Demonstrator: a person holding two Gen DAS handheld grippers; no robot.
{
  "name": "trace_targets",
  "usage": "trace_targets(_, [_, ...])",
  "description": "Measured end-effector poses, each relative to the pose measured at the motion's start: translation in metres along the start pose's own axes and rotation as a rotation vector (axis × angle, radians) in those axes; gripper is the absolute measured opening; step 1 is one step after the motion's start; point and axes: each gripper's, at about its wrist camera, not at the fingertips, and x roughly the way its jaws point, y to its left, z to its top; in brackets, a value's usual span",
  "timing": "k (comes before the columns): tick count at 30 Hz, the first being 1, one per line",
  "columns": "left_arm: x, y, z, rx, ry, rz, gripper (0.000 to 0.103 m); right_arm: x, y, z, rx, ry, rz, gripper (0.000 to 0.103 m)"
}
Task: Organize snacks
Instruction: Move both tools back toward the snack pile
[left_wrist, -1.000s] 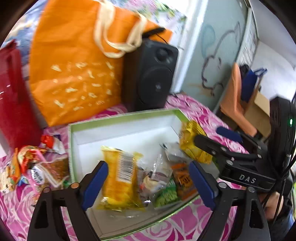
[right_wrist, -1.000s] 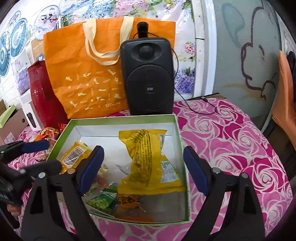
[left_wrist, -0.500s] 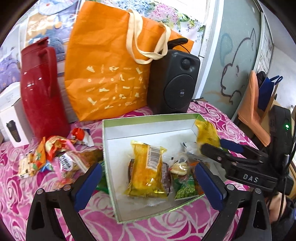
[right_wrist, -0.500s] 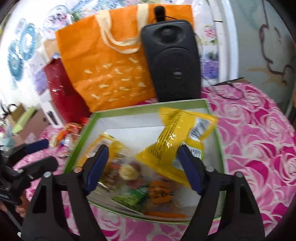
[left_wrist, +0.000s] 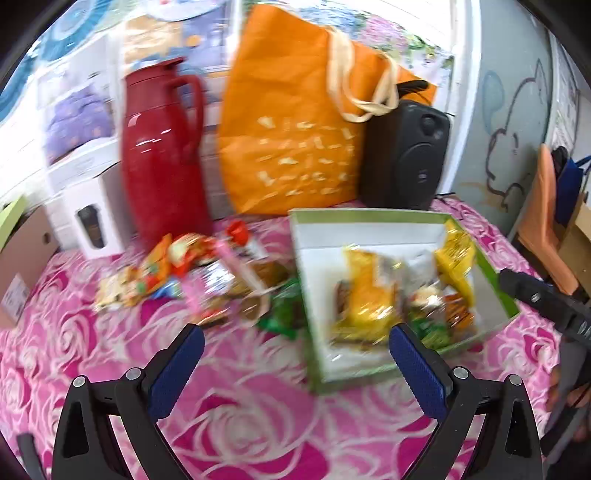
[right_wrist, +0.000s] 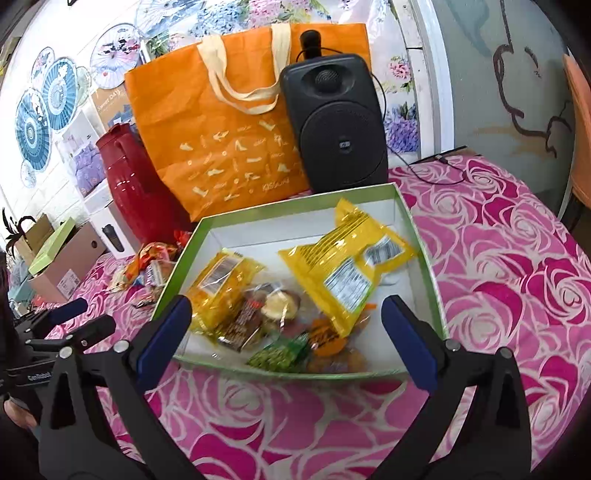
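Note:
A green-rimmed white box (right_wrist: 424, 236) (left_wrist: 369, 216) on the pink rose tablecloth holds several snack packets, among them a large yellow bag (right_wrist: 347, 266) and a smaller yellow pack (right_wrist: 221, 284) (left_wrist: 369, 291). A heap of loose snacks (left_wrist: 192, 273) lies on the cloth left of the box. My left gripper (left_wrist: 295, 373) hangs open and empty above the cloth, in front of the heap and the box's left edge. My right gripper (right_wrist: 284, 336) is open and empty over the box's near rim.
A red thermos jug (left_wrist: 159, 155), an orange tote bag (left_wrist: 295, 125) and a black speaker (left_wrist: 402, 155) stand behind the snacks. White and cardboard boxes (left_wrist: 88, 218) sit at the far left. An orange chair (left_wrist: 546, 221) is off the table's right side.
The left gripper has drawn back and swung left, from over the box to in front of the loose heap. The big yellow bag has dropped flat into the box and the right gripper has pulled back.

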Motion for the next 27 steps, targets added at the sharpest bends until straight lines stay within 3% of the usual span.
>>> trace_targets(5, [-0.019,0.04,-0.021,-0.036,-0.024,0.083,0.102,-0.007,0.031,-0.009,-0.049,-0.031,0.025,0.102])
trace_targets(10, [-0.033,0.078,-0.032,-0.091,-0.033,0.132,0.102,0.001,0.071,-0.016,-0.104,-0.008,0.157,0.102])
trace_targets(18, [-0.043,0.121,-0.038,-0.182,-0.022,0.076,0.102,0.023,0.123,-0.016,-0.235,0.064,0.172,0.102])
trace_targets(27, [-0.035,0.158,-0.023,-0.18,-0.02,0.086,0.102,0.063,0.167,-0.005,-0.256,0.154,0.263,0.102])
